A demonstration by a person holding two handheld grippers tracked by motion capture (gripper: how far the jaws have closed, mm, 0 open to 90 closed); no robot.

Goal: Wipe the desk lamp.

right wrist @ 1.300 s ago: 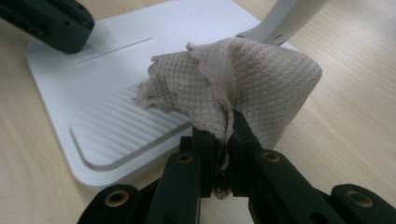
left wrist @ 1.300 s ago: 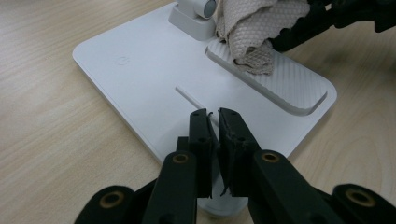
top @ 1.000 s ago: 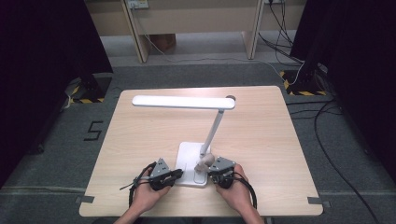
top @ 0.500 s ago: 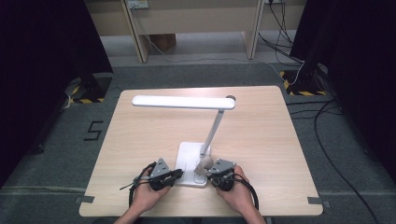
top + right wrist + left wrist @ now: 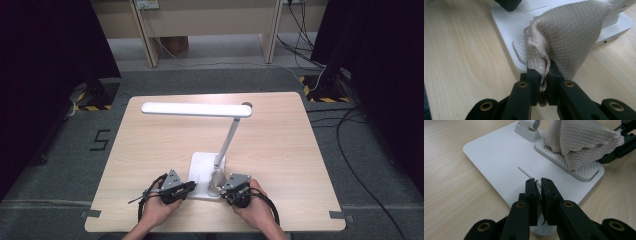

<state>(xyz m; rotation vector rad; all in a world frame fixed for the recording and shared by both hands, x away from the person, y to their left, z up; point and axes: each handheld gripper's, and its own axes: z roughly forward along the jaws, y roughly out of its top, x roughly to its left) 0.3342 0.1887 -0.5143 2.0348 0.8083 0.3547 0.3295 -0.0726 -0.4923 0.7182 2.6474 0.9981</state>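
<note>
A white desk lamp [image 5: 220, 150] stands on the table, its flat base [image 5: 499, 167] near the front edge and its long head [image 5: 195, 109] reaching left. My left gripper [image 5: 538, 181] is shut with nothing between its jaws, its tips resting on the base's front-left part. My right gripper [image 5: 543, 68] is shut on a beige quilted cloth [image 5: 569, 35], which drapes over the ribbed pad [image 5: 571, 167] of the base. In the high view the left gripper [image 5: 186, 186] and right gripper [image 5: 222, 189] sit on either side of the base.
The light wooden table [image 5: 280, 145] has bare room behind and beside the lamp. Cables [image 5: 360, 150] run over the grey floor to the right. A desk frame [image 5: 210, 30] stands beyond the table. Dark curtains flank both sides.
</note>
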